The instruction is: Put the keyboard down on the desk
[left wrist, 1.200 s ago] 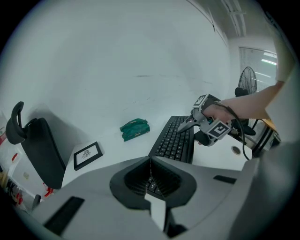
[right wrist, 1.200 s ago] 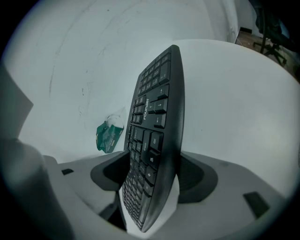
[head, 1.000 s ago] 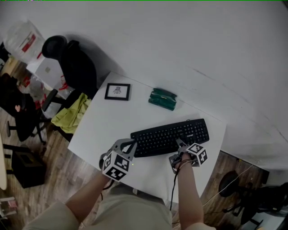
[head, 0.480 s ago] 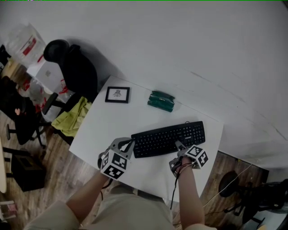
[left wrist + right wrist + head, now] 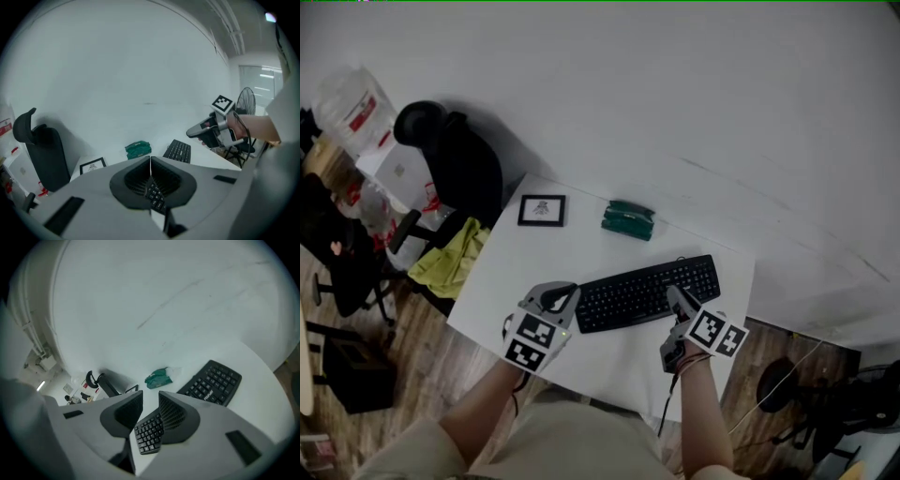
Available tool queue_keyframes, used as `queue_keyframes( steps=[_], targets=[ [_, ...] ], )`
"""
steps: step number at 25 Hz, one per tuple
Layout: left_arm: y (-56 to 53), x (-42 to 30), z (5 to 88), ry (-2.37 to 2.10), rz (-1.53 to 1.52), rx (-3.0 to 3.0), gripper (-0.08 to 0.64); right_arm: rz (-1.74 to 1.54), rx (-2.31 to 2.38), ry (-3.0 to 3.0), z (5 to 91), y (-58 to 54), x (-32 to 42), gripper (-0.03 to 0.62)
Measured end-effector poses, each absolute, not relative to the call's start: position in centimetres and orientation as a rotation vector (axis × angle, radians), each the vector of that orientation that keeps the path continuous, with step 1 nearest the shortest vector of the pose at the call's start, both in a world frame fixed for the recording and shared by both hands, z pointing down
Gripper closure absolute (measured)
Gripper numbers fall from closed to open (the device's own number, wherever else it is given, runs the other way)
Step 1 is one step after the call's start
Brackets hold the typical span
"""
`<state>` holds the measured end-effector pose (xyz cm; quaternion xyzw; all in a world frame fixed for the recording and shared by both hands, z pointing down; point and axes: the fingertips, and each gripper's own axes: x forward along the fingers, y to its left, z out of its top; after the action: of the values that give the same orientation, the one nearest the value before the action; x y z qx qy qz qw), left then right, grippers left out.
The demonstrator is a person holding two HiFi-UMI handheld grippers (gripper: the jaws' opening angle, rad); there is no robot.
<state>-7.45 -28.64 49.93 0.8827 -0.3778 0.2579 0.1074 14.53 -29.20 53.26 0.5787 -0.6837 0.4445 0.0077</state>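
Step in hand: the put-down looks finished. The keyboard [image 5: 645, 292] lies flat on the desk [image 5: 546, 261], toward its near right part, long side running roughly 8 to 2 o'clock in the head view. Neither tool holds it.

The left gripper [image 5: 557, 298] hangs at the keyboard's 8 o'clock end. Its own view shows the jaws closed tip to tip with nothing pinched; keys only show below them. The right gripper [image 5: 676, 300] hangs over the near edge at about 4 o'clock. Its jaws have just been closing and stand partly apart, with no pad on anything. The keyboard is visible through the gap, lower down and not touched.

Next move, as a judgement: pull both tools back toward 6 o'clock and clear of the desk. No further grip is needed. A small nudge only if the keyboard should sit squarer.

Edges and room:
- The keyboard's right end sits near the desk's 3 o'clock edge, the tightest margin, and the floor lies beyond.
- There is bare desk at 9 o'clock of the keyboard and a strip along the near edge.
- A green packet [image 5: 627, 220] at 12 o'clock and a picture frame [image 5: 542, 210] at 10 o'clock both sit apart from the keyboard.
- An office chair [image 5: 455, 155] stands off the desk's far left corner, and a wall runs behind at 12 o'clock.
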Motion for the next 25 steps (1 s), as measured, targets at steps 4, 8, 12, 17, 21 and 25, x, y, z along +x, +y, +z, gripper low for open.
queue_keyframes(
  steps=[4,8,12,17,21,25],
  targets=[
    [-29.0,-7.9,45.9,-1.181,0.649,2.645,0.535,1.065,1.769,-2.289,48.0,-28.8,13.5,0.506],
    [-29.0,-8.1,42.4,-1.235,0.625,2.725,0.535,0.862,1.718,-2.397,42.9,-28.0,12.1,0.529],
    [-28.5,-8.0,38.7,-1.266,0.564,2.796,0.535,0.619,1.676,-2.472,37.5,-27.0,10.7,0.538],
    [-27.9,-8.5,34.7,-1.306,0.468,2.853,0.535,0.376,1.668,-2.555,31.6,-25.6,9.2,0.546],
    [-27.4,-9.0,32.0,-1.334,0.393,2.887,0.535,0.215,1.695,-2.583,28.2,-24.4,8.6,0.558],
    [-26.6,-9.2,30.5,-1.341,0.35,2.939,0.535,0.154,1.706,-2.626,26.0,-22.9,8.1,0.563]
  ],
)
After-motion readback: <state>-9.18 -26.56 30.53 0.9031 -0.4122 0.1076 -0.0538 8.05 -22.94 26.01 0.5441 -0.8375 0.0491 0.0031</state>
